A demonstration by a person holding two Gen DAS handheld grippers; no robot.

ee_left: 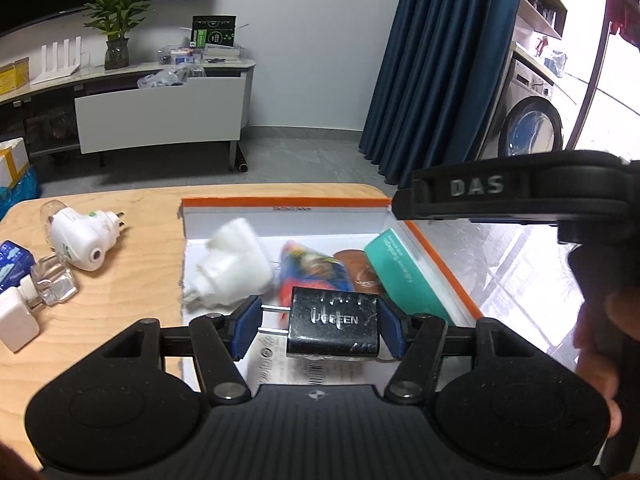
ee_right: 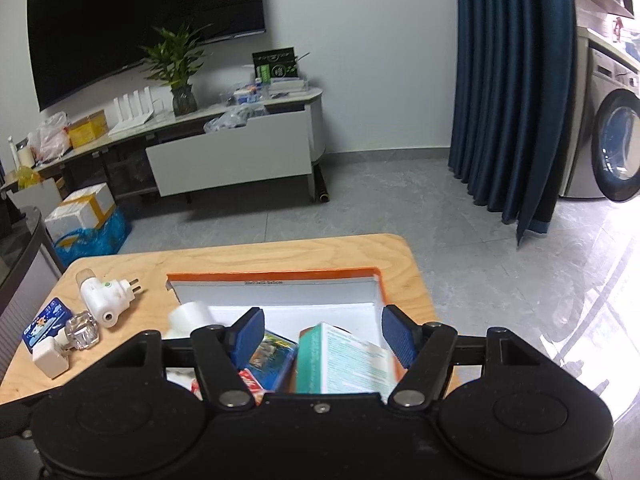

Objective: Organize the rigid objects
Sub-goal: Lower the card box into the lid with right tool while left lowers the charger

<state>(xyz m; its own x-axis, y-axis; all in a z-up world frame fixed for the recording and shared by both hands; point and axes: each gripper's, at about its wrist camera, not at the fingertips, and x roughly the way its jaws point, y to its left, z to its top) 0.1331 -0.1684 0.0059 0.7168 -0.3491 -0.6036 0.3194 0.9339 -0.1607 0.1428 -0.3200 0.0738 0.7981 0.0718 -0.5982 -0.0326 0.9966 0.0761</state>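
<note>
My left gripper (ee_left: 318,326) is shut on a black UGREEN charger (ee_left: 334,326), prongs pointing left, held just above the orange-rimmed white box (ee_left: 288,203). Inside the box lie a white plug (ee_left: 230,266), a colourful packet (ee_left: 312,268), a brown object (ee_left: 360,270) and a teal carton (ee_left: 404,270). My right gripper (ee_right: 323,334) is open and empty above the same box (ee_right: 276,278), over the teal carton (ee_right: 344,360). The right gripper's body (ee_left: 520,196) shows at the right of the left wrist view.
On the wooden table (ee_left: 132,208) left of the box lie a white plug-in device (ee_left: 82,240), a clear bottle (ee_left: 54,284), a white adapter (ee_left: 16,322) and a blue packet (ee_left: 12,264). Beyond stand a TV bench, curtain and washing machine.
</note>
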